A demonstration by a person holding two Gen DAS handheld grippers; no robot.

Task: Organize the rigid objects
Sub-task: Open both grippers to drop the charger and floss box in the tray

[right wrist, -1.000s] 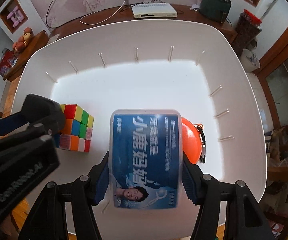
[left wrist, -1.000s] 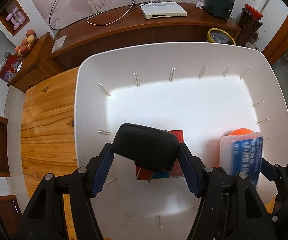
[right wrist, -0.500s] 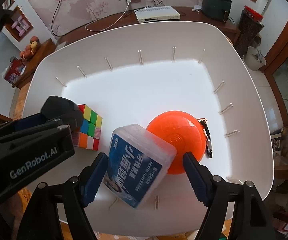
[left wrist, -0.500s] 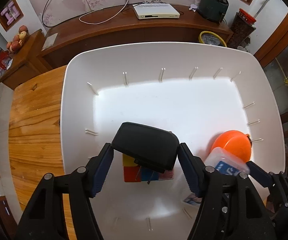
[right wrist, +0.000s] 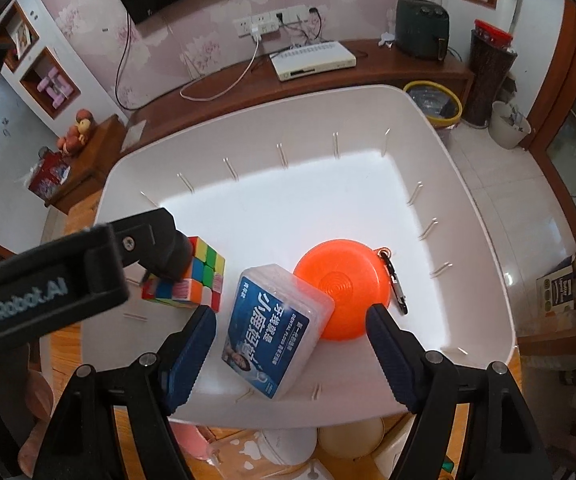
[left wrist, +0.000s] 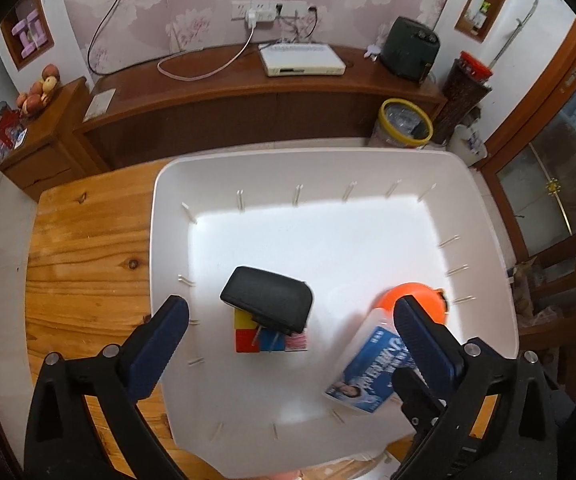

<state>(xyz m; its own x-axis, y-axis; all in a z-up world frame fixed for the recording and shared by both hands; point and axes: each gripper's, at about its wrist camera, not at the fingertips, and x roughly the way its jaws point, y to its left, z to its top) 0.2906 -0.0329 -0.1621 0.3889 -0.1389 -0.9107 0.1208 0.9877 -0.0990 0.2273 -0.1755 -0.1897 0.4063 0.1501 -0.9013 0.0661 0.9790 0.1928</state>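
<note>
- Left gripper (left wrist: pixel 288 332): fingers opening wide, gripping nothing; black case (left wrist: pixel 267 299) below and between them, perched on the puzzle cube (left wrist: pixel 248 340) inside the white bin (left wrist: pixel 160 240).
- Right gripper (right wrist: pixel 290 342): fingers parted, clear of the floss box (right wrist: pixel 276 328) (long axis slanted, leaning on the orange disc (right wrist: pixel 342 280)).
- Matte rounded case, glossy hard plastics; wooden worktop (left wrist: pixel 80 248) beneath.
</note>
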